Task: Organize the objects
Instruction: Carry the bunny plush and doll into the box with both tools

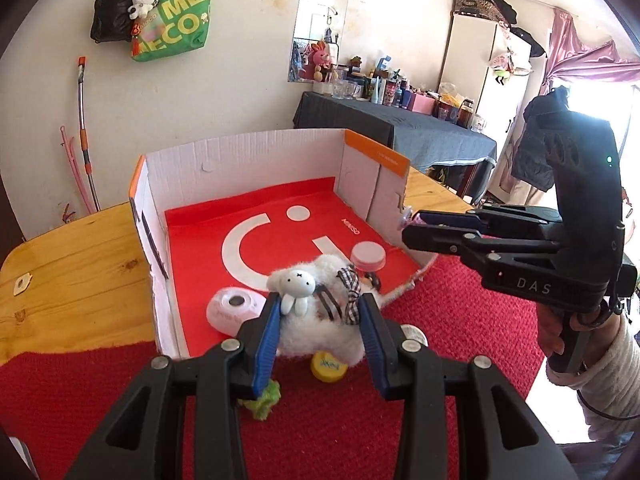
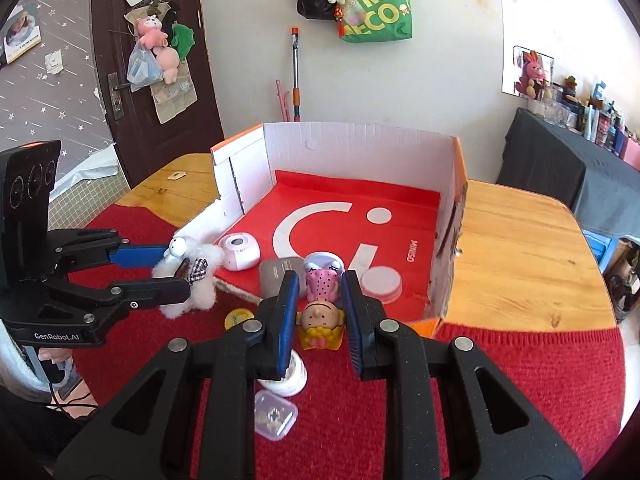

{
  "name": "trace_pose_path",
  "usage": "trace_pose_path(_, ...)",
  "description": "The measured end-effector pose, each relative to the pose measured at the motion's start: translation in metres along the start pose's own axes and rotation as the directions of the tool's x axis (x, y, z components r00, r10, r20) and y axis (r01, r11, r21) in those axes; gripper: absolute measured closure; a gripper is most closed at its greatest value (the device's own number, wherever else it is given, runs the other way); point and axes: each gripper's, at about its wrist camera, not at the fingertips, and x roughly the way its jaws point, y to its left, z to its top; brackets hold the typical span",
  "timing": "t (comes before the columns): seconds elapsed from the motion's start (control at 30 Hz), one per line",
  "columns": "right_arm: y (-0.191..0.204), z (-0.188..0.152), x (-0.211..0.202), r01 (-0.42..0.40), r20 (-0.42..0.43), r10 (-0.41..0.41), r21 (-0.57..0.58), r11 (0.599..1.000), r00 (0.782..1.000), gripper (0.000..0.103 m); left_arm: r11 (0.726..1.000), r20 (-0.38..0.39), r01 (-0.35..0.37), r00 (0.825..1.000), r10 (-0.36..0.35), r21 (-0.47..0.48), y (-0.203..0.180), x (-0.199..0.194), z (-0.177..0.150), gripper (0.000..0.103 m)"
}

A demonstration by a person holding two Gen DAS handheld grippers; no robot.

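Note:
My left gripper (image 1: 320, 316) is shut on a fluffy white plush (image 1: 316, 320) with a rabbit face and a checked bow, held at the open front of the cardboard box (image 1: 240, 152); it also shows in the right wrist view (image 2: 192, 276). My right gripper (image 2: 318, 300) is shut on a small doll figure (image 2: 320, 304) in a pink dotted dress, head toward me, at the box front. In the box lie a white round case (image 1: 234, 310) and a pink-white round lid (image 1: 368, 256). A grey case (image 2: 276, 276) lies at the box edge.
A yellow cap (image 1: 328, 366) and a green fuzzy piece (image 1: 264, 398) lie on the red knitted mat (image 1: 80, 392). A white round container (image 2: 292, 376) and a clear small box (image 2: 276, 412) lie under my right gripper. The wooden table (image 2: 520, 248) extends on both sides.

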Motion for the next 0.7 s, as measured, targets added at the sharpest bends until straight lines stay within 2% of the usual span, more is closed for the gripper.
trace_pose_path(0.2, -0.011, 0.038, 0.056, 0.014, -0.112, -0.013, 0.002, 1.0, 0.994, 0.082, 1.0, -0.082, -0.007, 0.997, 0.006, -0.009, 0.025, 0.041, 0.037, 0.063)
trace_pose_path(0.3, -0.02, 0.049, 0.084, 0.021, -0.182, -0.018, 0.016, 1.0, 0.983, 0.082, 1.0, -0.134, -0.004, 0.991, 0.002, -0.012, 0.034, 0.065, 0.047, 0.063)
trace_pose_path(0.5, -0.025, 0.051, 0.123, 0.049, -0.306, -0.049, -0.006, 0.999, 0.951, 0.082, 1.0, -0.23, -0.002, 0.973, 0.0, -0.007, 0.043, 0.104, 0.053, 0.063)
trace_pose_path(0.7, -0.027, 0.047, 0.141, 0.077, -0.37, -0.08, -0.023, 0.997, 0.925, 0.082, 1.0, -0.287, 0.01, 0.958, -0.013, -0.011, 0.049, 0.125, 0.052, 0.063)
